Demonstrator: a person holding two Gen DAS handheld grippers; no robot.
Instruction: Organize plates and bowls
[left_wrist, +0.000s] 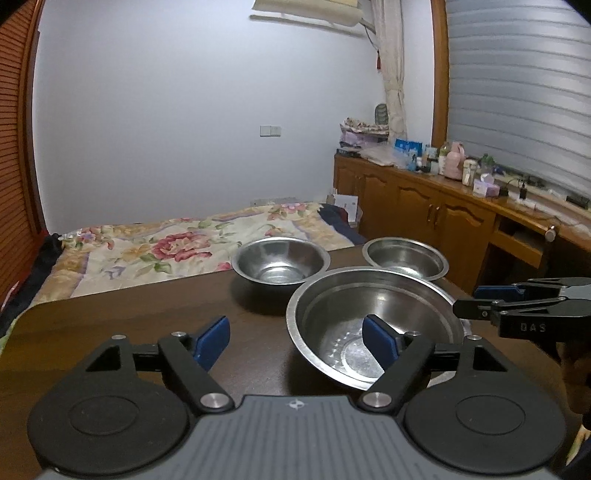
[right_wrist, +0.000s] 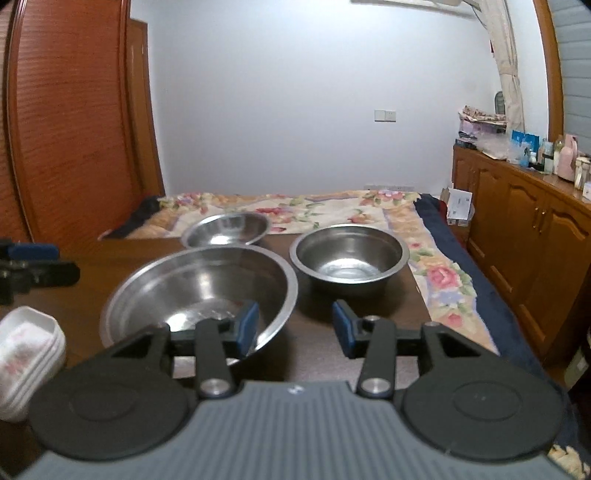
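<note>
**Three steel bowls on bench, both claws open and holding nothing**

Three bare steel bowls on the dark brown bench (left_wrist: 147, 310). Largest bowl (left_wrist: 373, 325) nearest, wide rim, nothing inside but reflections. Behind it two smaller ones side by side: a deep bowl (right_wrist: 349, 256) to the right as seen from the right wrist, and a shallow bowl (right_wrist: 226, 229) further back on the left. Both likewise without contents. Deep bowl's rim just beside the large bowl's rim; touching or not, cannot tell.

Left claw (left_wrist: 295, 345) spread wide, gripping nothing, its right blue pad over the large bowl's basin, its left pad over bare bench. Right claw (right_wrist: 294, 326) also spread, gripping nothing, its left pad over the large bowl's near rim, its right pad over bench just in front of the deep bowl.

Stack of white square dishes (right_wrist: 27, 354) at the bench's near left edge. Floral quilt on the bed (left_wrist: 155, 251) beyond the bench.
</note>
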